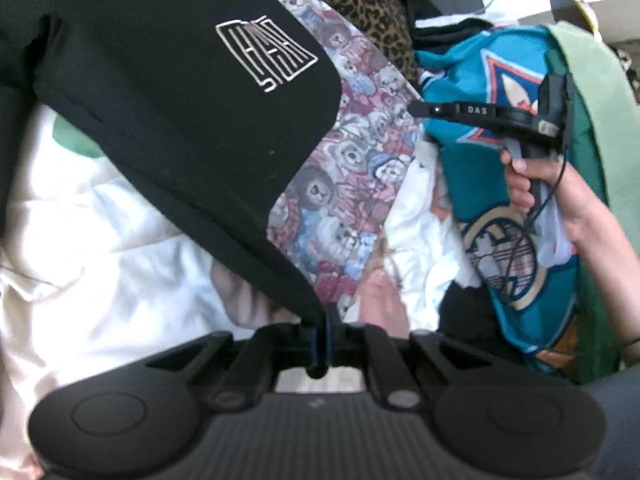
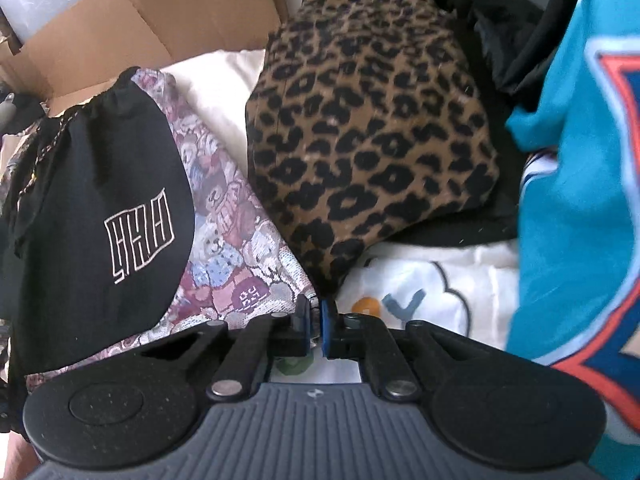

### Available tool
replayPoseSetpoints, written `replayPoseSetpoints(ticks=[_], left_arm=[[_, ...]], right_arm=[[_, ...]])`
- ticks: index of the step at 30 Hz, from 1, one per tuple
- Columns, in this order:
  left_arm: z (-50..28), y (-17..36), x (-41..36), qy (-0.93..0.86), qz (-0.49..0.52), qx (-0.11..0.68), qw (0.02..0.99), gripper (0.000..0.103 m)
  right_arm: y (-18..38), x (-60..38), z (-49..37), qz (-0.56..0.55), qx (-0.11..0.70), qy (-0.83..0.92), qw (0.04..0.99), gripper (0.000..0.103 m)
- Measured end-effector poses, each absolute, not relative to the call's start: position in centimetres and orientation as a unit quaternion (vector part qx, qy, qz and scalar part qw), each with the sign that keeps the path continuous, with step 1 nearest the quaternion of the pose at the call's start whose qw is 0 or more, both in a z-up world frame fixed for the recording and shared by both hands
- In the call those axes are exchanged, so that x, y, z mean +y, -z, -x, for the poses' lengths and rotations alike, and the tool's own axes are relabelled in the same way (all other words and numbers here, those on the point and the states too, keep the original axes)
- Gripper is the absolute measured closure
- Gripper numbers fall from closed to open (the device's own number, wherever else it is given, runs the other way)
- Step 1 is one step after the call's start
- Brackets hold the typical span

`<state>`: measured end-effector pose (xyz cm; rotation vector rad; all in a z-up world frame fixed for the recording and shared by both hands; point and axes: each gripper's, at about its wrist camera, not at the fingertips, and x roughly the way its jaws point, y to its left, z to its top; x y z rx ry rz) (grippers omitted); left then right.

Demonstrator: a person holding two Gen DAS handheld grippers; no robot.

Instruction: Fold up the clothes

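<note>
Left tool [image 1: 320,344] is pinching a corner of the black embroidered-logo garment [image 1: 168,92], lifting it over the teddy-bear print fabric [image 1: 352,152]. Right tool [image 2: 316,328] is nearly closed, gripping nothing visible. Folding is barely started; leopard-print garment [image 2: 372,140] and teal jersey [image 2: 576,200] are waiting unfolded.

Black top [image 1: 168,92], leopard-print garment [image 2: 372,128], teal jersey [image 1: 476,152]
</note>
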<state>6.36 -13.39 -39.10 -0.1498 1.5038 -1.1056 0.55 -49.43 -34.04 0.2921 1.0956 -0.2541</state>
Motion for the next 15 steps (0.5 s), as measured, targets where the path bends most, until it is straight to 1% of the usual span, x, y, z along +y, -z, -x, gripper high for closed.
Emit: replayPoseSetpoints(ticks=[4,6,8,9,10,11,12,15], left_arm=[[-6.3,40.4,-14.0,0.467,0.048,0.653,0.595,0.098],[-6.4,41.3,-14.3,0.446,0.012,0.666,0.597,0.094],[-6.4,41.5,-14.3,0.433,-0.017,0.668,0.605,0.086],[-6.6,41.0,-13.8,0.435,-0.011,0.662,0.611,0.080],[-6.8,40.3,-13.2,0.438,-0.003,0.654,0.617,0.066],[-7.0,39.6,-12.7,0.440,0.005,0.647,0.623,0.055],[-7.2,39.1,-12.0,0.436,0.009,0.642,0.631,0.052],[-7.8,37.5,-10.1,0.421,0.022,0.630,0.652,0.053]], right_arm=[[34.6,-49.5,-1.0,-0.117,0.531,0.133,0.828,0.100],[36.1,-49.7,-1.4,-0.114,0.542,0.143,0.820,0.100],[37.2,-49.9,-1.6,-0.113,0.553,0.157,0.810,0.099],[37.6,-50.0,-1.7,-0.113,0.558,0.161,0.806,0.097],[37.3,-49.9,-1.7,-0.117,0.559,0.160,0.805,0.096],[37.0,-49.9,-1.7,-0.123,0.560,0.158,0.804,0.091],[36.4,-49.8,-1.7,-0.134,0.558,0.150,0.805,0.088],[34.0,-49.1,-1.8,-0.144,0.557,0.127,0.808,0.085]])
